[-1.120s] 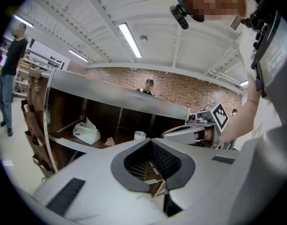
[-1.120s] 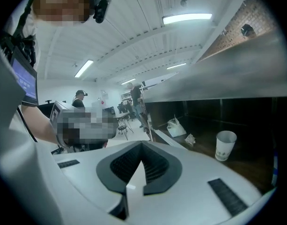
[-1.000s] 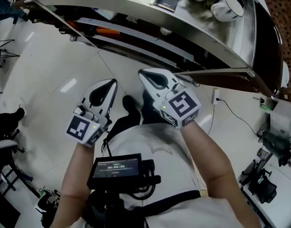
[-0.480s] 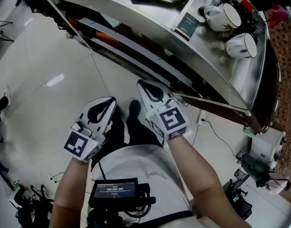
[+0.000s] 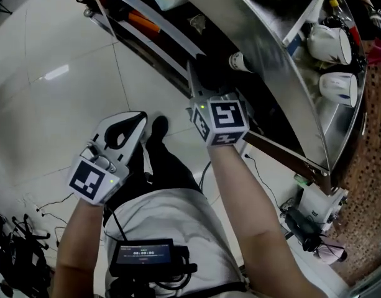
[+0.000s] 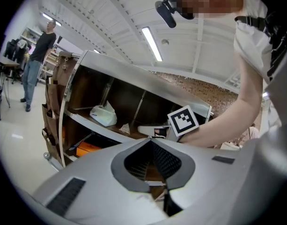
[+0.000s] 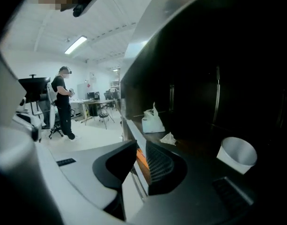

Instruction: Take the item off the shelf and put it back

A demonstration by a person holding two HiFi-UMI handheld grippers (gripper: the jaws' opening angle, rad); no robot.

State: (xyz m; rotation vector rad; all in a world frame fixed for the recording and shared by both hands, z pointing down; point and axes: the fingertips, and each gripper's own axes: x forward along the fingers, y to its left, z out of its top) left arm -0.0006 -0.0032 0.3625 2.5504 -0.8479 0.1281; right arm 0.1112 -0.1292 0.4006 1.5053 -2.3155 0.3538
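The shelf unit (image 5: 265,48) is metal-framed with a dark inside. A white cup (image 7: 237,154) lies on its side on the middle board, and from above it shows as a pale shape (image 5: 240,61). My right gripper (image 7: 141,144) reaches into that level, left of the cup and apart from it. Its jaws are opening, with nothing between them. In the head view its tips (image 5: 199,79) go into the shelf's shadow. My left gripper (image 5: 137,115) hangs low outside the shelf, shut and empty, with its tips (image 6: 150,140) meeting.
A white bag (image 7: 152,121) and a crumpled paper (image 7: 169,138) lie further back on the same board. Two white kettles (image 5: 330,42) stand on the shelf top. An orange item (image 5: 143,23) is on a lower board. A person (image 7: 63,102) stands in the room behind.
My right gripper has moved forward from in front of the shelf into its middle level. The left gripper stays low. The head view has swung toward the shelf.
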